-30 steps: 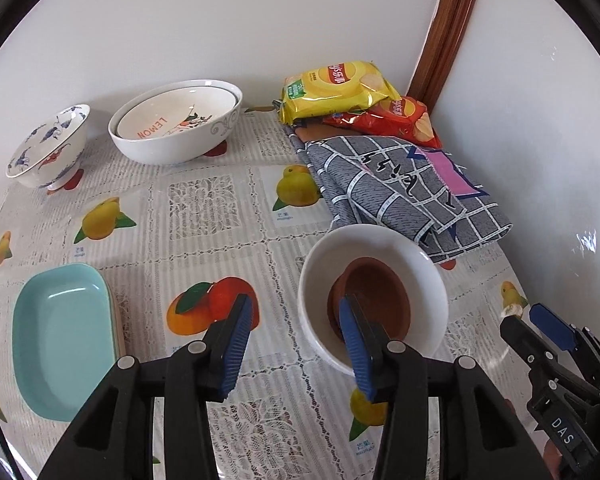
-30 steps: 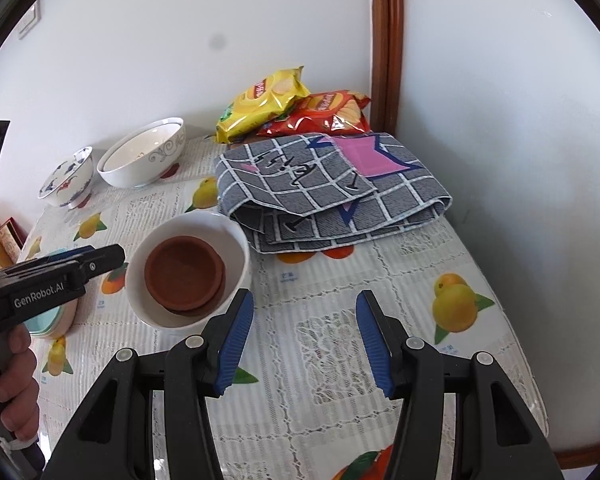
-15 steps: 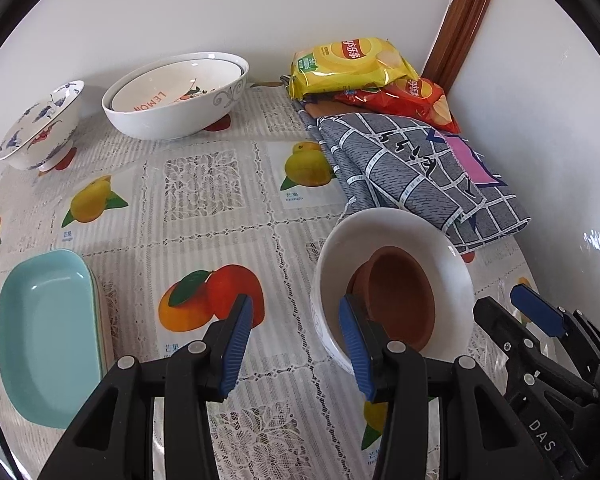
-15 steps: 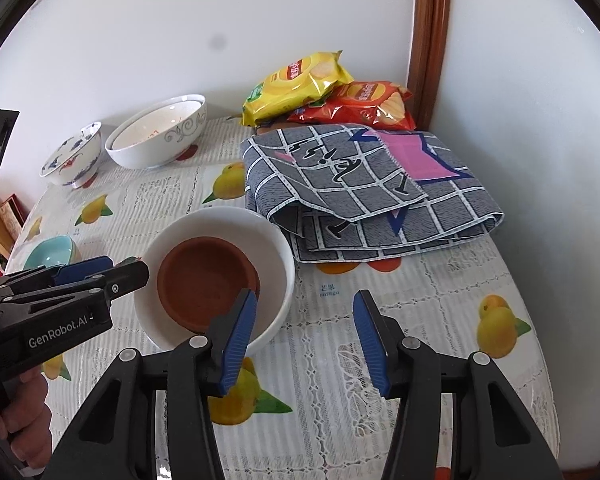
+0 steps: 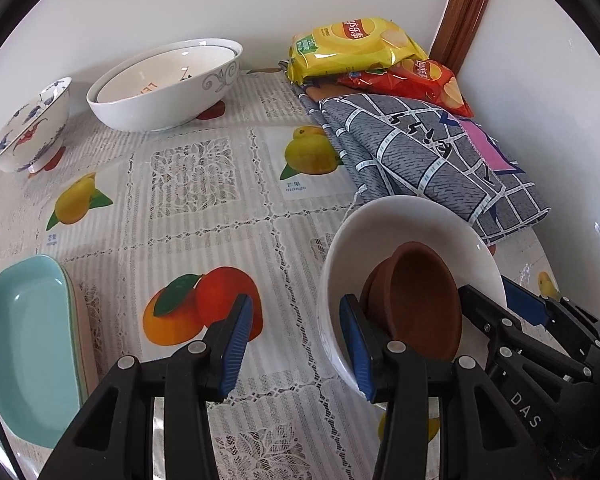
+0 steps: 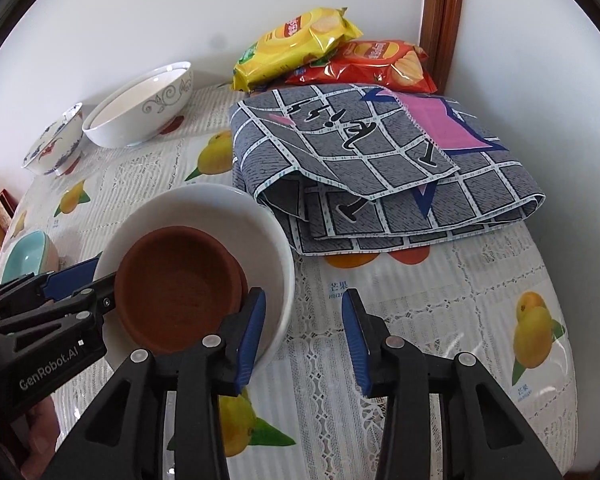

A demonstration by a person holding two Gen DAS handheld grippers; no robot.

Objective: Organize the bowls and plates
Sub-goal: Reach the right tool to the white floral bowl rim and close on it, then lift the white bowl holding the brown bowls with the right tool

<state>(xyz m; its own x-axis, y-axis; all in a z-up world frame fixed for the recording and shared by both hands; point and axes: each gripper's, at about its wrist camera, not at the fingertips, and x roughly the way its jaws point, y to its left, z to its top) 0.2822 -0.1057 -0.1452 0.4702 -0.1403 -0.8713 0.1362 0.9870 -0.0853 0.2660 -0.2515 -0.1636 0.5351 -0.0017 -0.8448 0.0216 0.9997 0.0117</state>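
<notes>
Fruit-print table: bowls, perhaps cloth.

Legible text: "GenRobot.AI" on the left gripper body; "DAS" on the right gripper body; "mango" beneath the yellow fruit print on the tablecloth; partial orange "LE" inside the nested white bowl.

A brown dish in a white bowl; fruit-print tablecloth.

Light: we see bright, even daylight in both views.
Glare: sheen on our tablecloth and snack bags.
Shadows: soft, short under the bowls.
Edges: strong fisheye bending, black corners.
Focus: sharp throughout.
</notes>
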